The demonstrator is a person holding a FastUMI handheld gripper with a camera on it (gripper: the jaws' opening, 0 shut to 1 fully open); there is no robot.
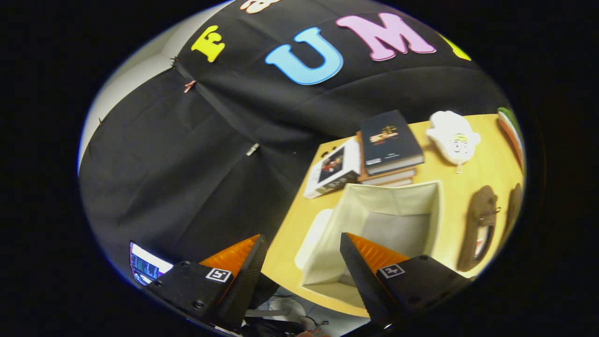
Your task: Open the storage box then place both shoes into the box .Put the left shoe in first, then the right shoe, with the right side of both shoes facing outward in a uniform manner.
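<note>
Up close, the gripper [303,262] has its two fingers spread wide apart with nothing between them, held tilted above the near edge of the yellow wooden table [449,171]. Just beyond the fingertips sits the cream fabric storage box [374,224], already open and empty as far as its inside shows. Further off, past the box's far wall, the two brown slip-on shoes [479,227] lie side by side, long axes running along that wall, so reaching them probably means passing over the box.

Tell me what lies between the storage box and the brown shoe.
Gripper view: only bare yellow tabletop separates the open storage box from the brown shoe.
</note>
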